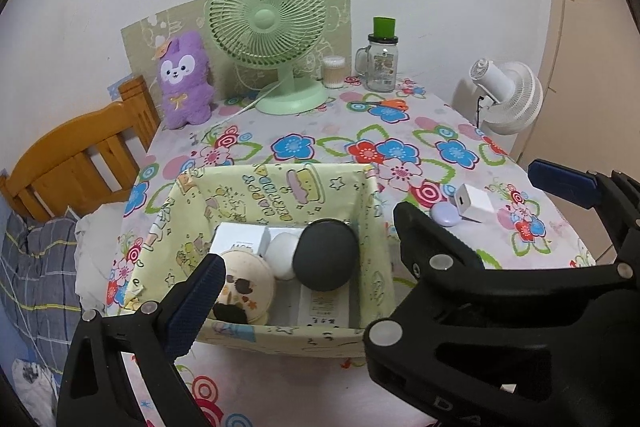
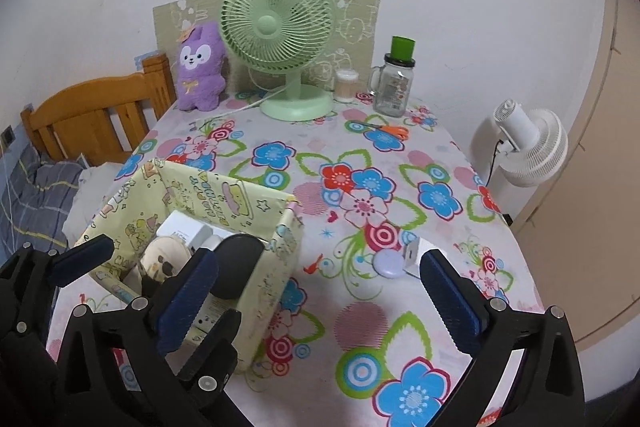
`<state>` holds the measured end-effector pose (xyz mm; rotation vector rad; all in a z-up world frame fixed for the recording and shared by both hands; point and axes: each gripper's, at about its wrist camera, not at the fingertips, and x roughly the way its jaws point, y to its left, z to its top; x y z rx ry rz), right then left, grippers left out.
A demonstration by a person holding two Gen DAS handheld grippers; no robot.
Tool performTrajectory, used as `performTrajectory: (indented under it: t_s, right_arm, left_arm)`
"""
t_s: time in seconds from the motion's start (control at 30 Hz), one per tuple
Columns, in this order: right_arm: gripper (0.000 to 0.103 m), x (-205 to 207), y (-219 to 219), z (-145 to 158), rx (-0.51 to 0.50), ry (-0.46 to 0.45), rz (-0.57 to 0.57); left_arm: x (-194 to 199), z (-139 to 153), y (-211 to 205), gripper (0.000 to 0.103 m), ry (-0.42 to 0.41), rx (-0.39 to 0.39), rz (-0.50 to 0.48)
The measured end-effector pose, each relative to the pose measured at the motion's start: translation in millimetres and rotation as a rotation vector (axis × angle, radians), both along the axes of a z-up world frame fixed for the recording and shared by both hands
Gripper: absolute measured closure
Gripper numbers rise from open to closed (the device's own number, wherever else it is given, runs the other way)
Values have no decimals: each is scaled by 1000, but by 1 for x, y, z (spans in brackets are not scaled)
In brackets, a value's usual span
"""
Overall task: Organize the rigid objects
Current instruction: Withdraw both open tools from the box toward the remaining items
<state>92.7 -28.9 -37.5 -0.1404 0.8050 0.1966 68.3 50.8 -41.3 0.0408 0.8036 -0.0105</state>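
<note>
Inside the yellow fabric bin [image 1: 362,227], contents are partly covering one another: a dark round object [image 1: 326,255] is overlapping a white rounded item [image 1: 282,253], a white box [image 1: 240,239] is sitting at 11 o'clock, and a beige round tin [image 1: 248,285] is being partly hidden by one left finger. Label text on the flat pack [image 1: 326,307] on the bin floor is too small to read.

On the flowered counter [image 2: 360,307], a lilac oval case [image 2: 388,263] and a white charger cube [image 2: 412,257] are touching each other; the cube is partly cut off by one right finger. Both are lying toward 1 o'clock from the right gripper [image 2: 316,291], just beyond its fingertips, and well apart toward 2 o'clock from the bin.

Right jaws are standing wide open, holding and touching nothing. Left gripper [image 1: 308,243] is hanging over the bin, jaws also apart and gripping nothing.
</note>
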Motion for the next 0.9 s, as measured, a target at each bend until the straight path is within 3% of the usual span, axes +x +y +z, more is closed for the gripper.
performTrajectory:
  t_s: [0.57, 0.8, 0.9]
  right_arm:
    - [0, -4, -55, 2, -10, -16, -76]
    - [0, -13, -76, 6, -88, -143, -120]
    - [0, -10, -83, 7, -94, -138, -114]
  left_arm:
    - [5, 1, -48, 4, -7, 17, -48]
    - [10, -1, -73, 4, -8, 20, -72]
    - [12, -1, -81, 4, -8, 20, -77]
